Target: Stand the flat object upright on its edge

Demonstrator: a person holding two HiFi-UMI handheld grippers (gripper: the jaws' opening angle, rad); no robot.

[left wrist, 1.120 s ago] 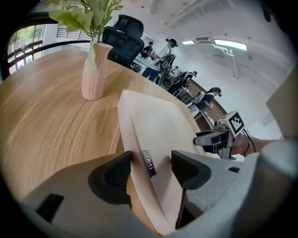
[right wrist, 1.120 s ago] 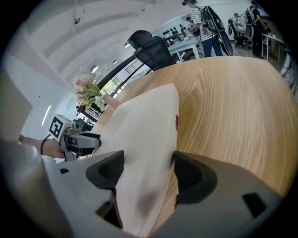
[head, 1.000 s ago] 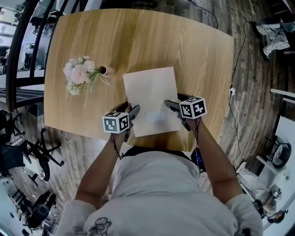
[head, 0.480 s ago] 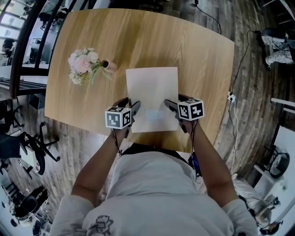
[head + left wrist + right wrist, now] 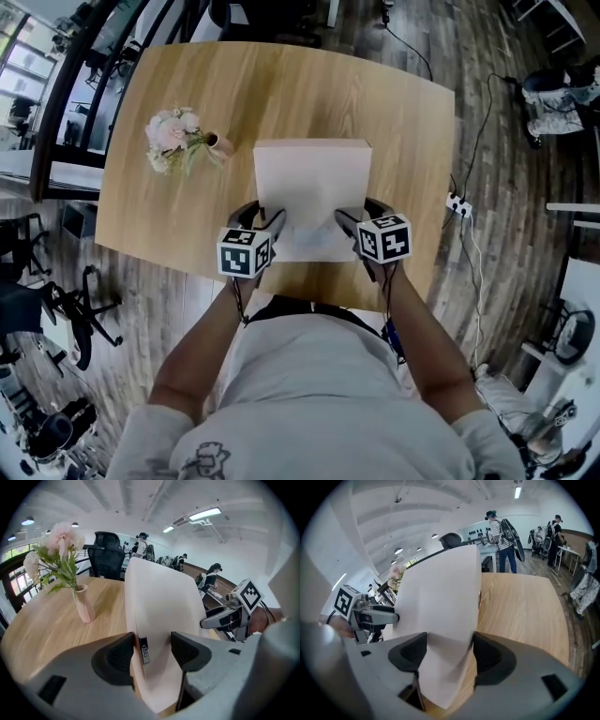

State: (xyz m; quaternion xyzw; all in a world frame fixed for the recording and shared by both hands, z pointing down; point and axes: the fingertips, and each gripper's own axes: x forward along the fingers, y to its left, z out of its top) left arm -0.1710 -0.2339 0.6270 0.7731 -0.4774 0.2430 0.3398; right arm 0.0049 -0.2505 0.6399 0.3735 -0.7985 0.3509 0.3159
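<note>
White board (image 5: 311, 192), in the head view, gripped over the near half of the wooden table (image 5: 281, 84), with the left gripper (image 5: 267, 218) on its left side and the right gripper (image 5: 359, 211) on its right. Stood well apart, far left: 1 vase of pink flowers (image 5: 178, 141).

In the left gripper view, clamped both jaws on the board's edge; leaned steeply upward.

In the right gripper view, had just been closing the jaws, 2 pads pressed against the board.

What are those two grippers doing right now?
Left gripper: closed on the white board.
Right gripper: its jaws have just been closing, now gripping the same white board.
</note>
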